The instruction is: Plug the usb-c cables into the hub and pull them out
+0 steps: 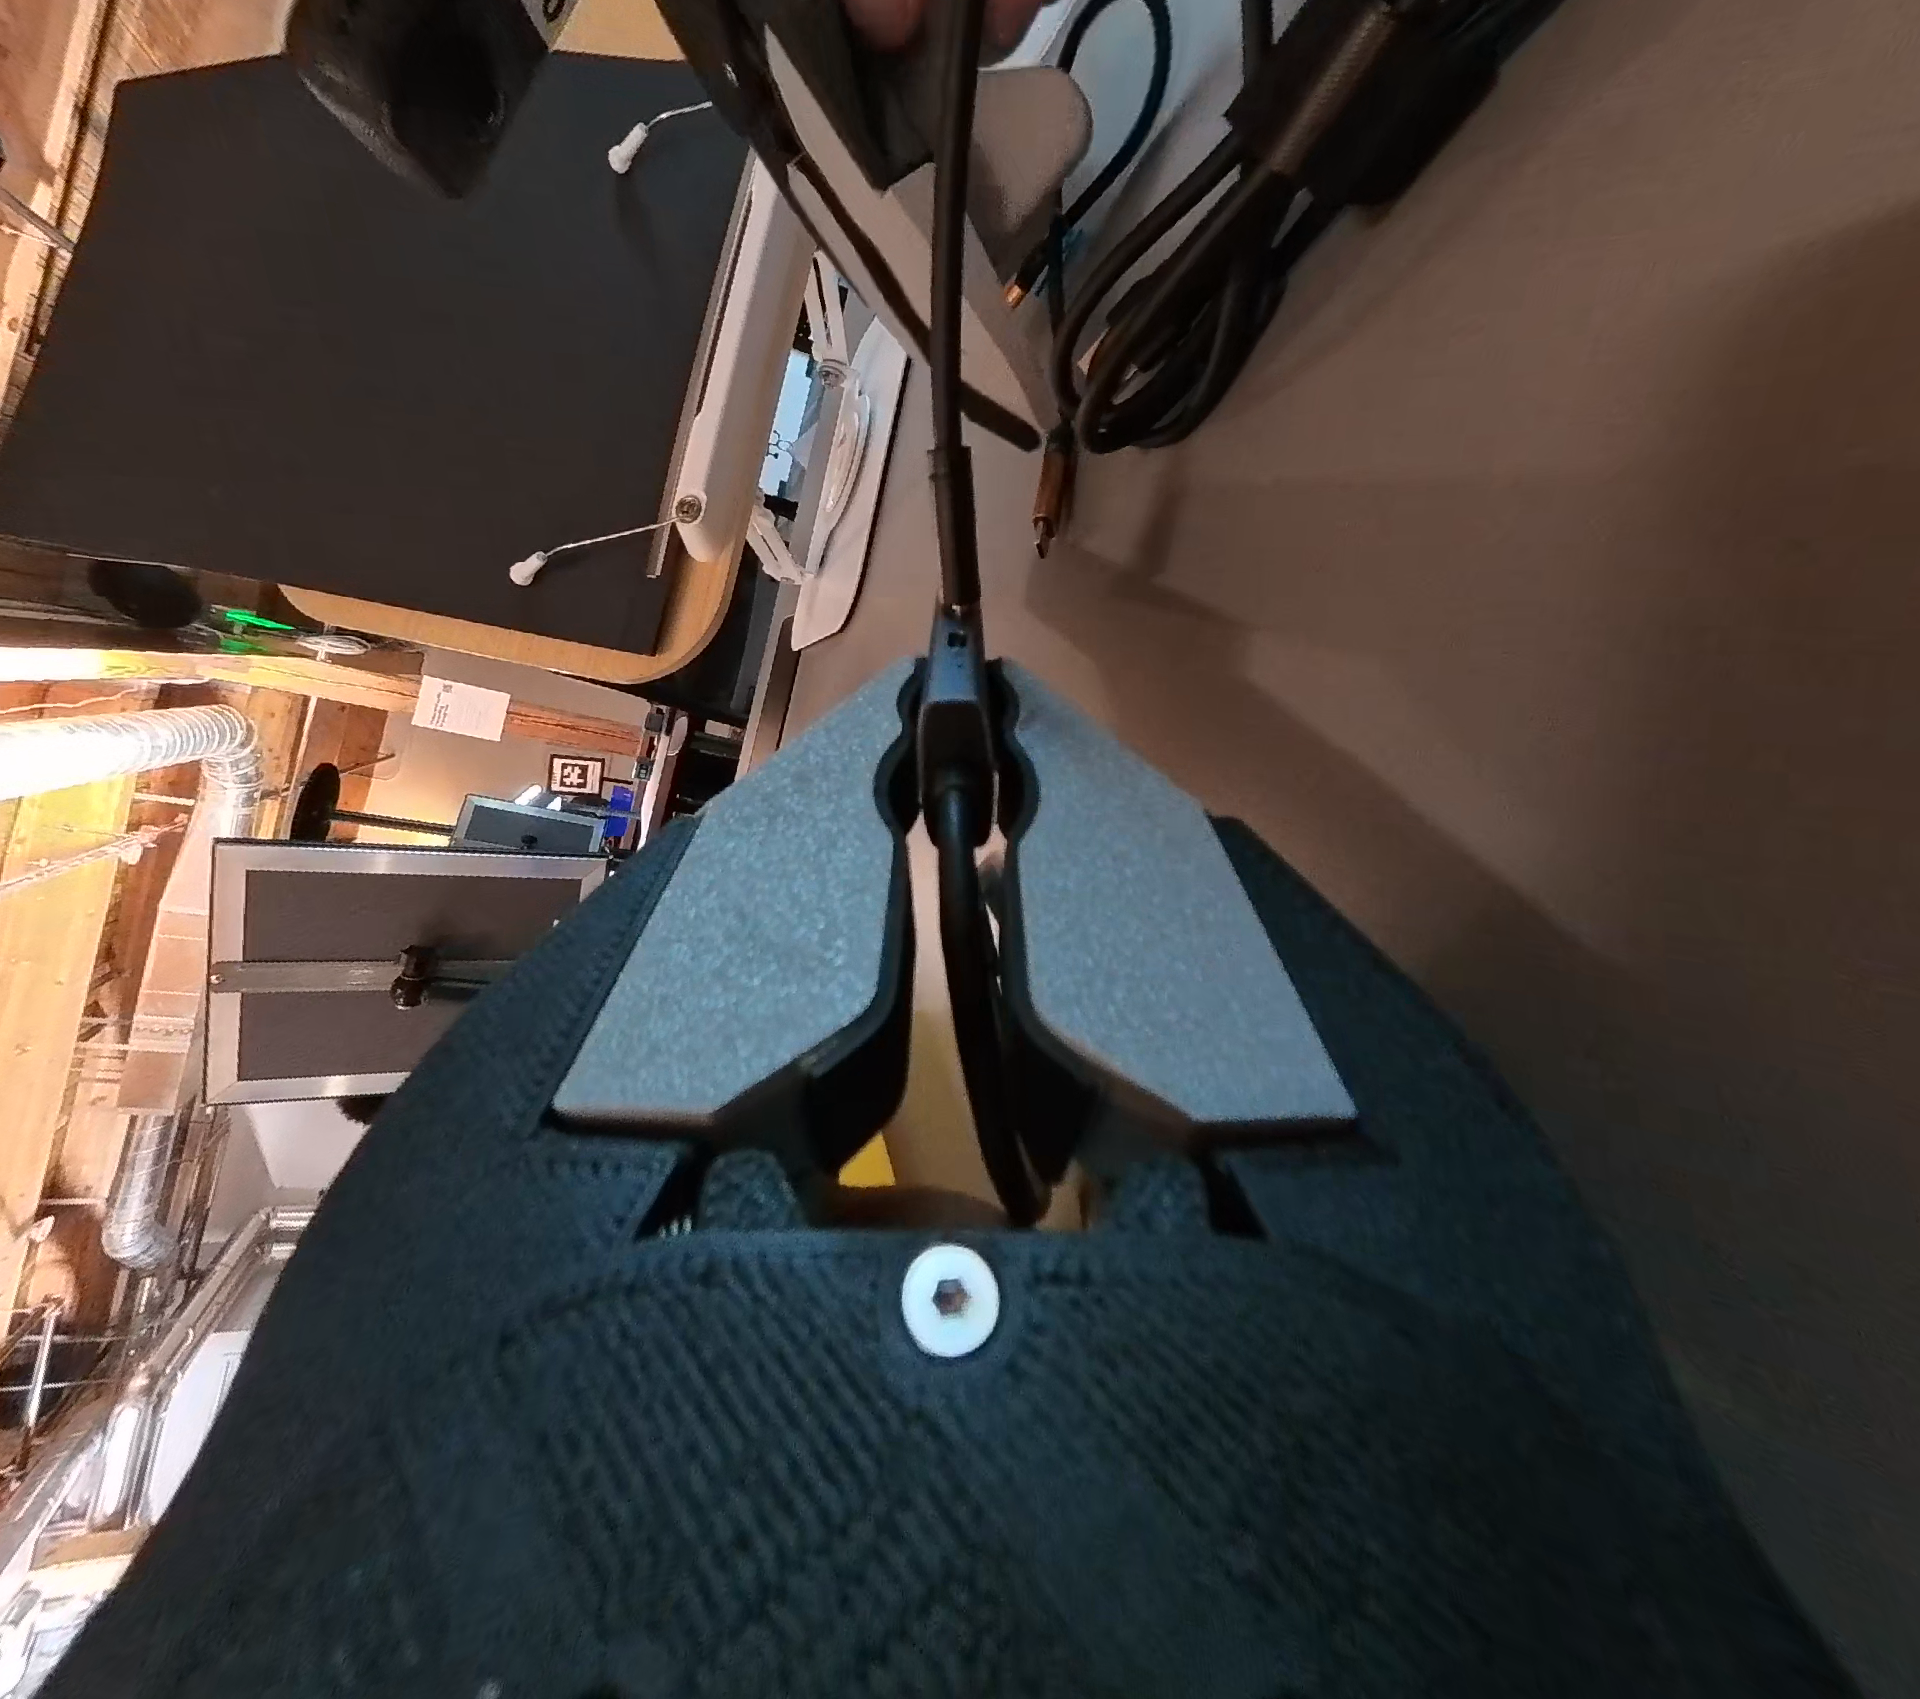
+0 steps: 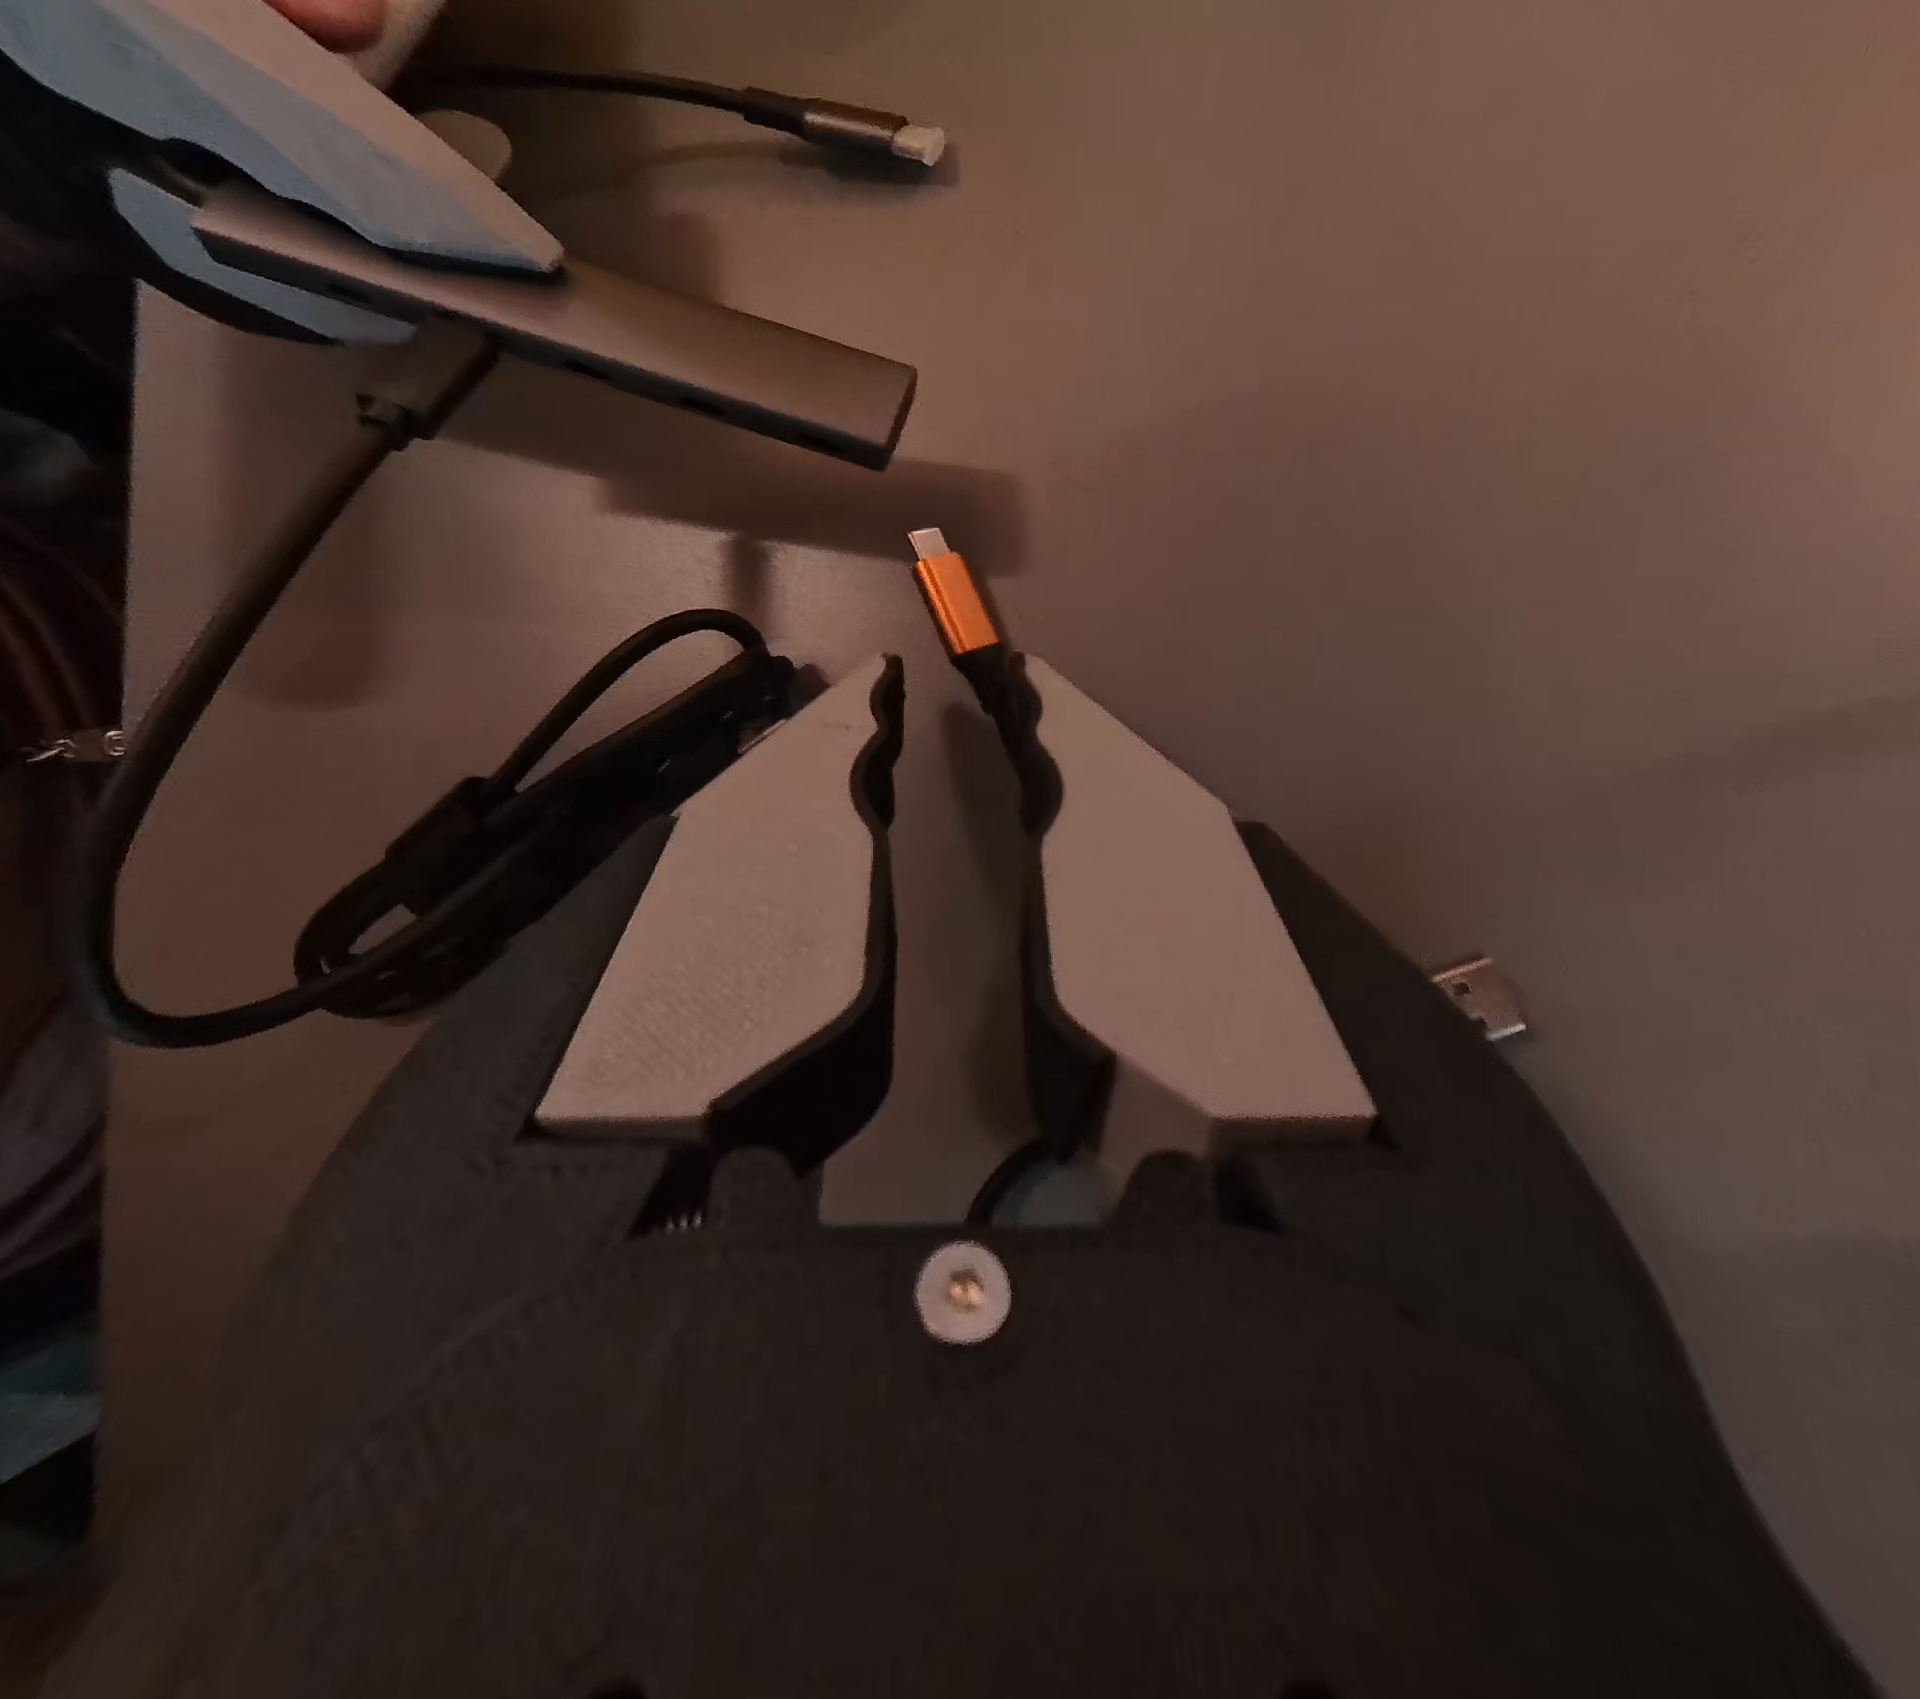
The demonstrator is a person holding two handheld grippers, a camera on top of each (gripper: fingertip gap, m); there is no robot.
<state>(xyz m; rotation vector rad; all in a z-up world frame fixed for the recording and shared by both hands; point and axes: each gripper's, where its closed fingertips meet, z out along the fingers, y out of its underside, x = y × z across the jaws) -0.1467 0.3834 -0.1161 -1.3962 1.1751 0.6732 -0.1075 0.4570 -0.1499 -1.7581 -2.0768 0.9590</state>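
Left gripper [image 1: 958, 681] clenched on slim grey aluminium hub [image 2: 727, 371] | right gripper [image 2: 956, 683] released, orange-collared USB-C plug [image 2: 954, 605] just beyond its fingertips.

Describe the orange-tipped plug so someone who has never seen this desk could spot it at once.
Start at the grey hub held tilted above the grey table in the right wrist view. Just below its free end, the orange plug lies on the table, its black cable running back between the open right gripper fingers. Its bright orange metal sleeve sets it apart from the dark grey, white-capped plug farther away.
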